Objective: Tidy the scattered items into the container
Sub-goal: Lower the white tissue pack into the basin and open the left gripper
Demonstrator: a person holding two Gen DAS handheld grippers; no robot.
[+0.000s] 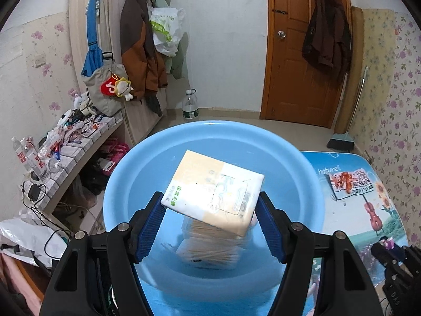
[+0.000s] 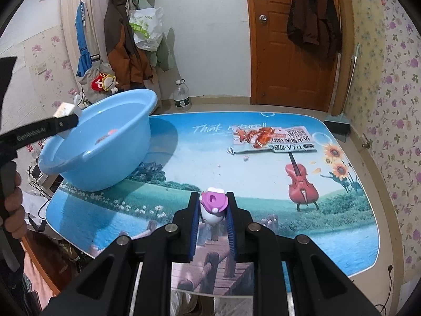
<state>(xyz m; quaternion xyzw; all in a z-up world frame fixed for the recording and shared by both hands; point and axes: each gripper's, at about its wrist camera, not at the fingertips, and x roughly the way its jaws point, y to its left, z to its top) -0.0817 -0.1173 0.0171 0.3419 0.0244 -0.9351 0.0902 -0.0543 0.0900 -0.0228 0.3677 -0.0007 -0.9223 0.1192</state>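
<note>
left tool (image 1: 210,205): pinching a tissue pack (image 1: 213,188) by its two short ends, blue pads on both sides; held above the basin (image 1: 297,173), pack tilted, one corner lower.
tissue pack: white and pale orange wrapper, green print; not touching the basin floor as far as I can tell. Seen edge-on in the right wrist view, over the basin's near rim.
basin: light blue, round, sits on the left end of the tabletop (image 2: 263,184), partly over its edge.
basin contents: a clear bag of thin wooden sticks (image 1: 210,247) lies on the bottom, straight under the pack; blurred. Right wrist view also shows a small reddish thing (image 2: 106,135) inside, can't tell what.
right tool (image 2: 211,205): pinching a small toy (image 2: 212,204), jaws narrow, pads pressing both its sides.
toy: purple top, white body; held above the tabletop's near edge, well apart from the basin.
snack bag (image 2: 273,139): flat on the tabletop, far right part, red crayfish print, untouched, well apart from both tools.
tabletop: printed cover with lake, bridge, cello, sunflowers.
hand (image 2: 13,210): at far left of the right wrist view, grips the left tool's handle.
background: brown door (image 2: 286,52), coats hung on wall and door, water jug (image 2: 181,97) on floor, cluttered shelf (image 1: 65,152) at left.
</note>
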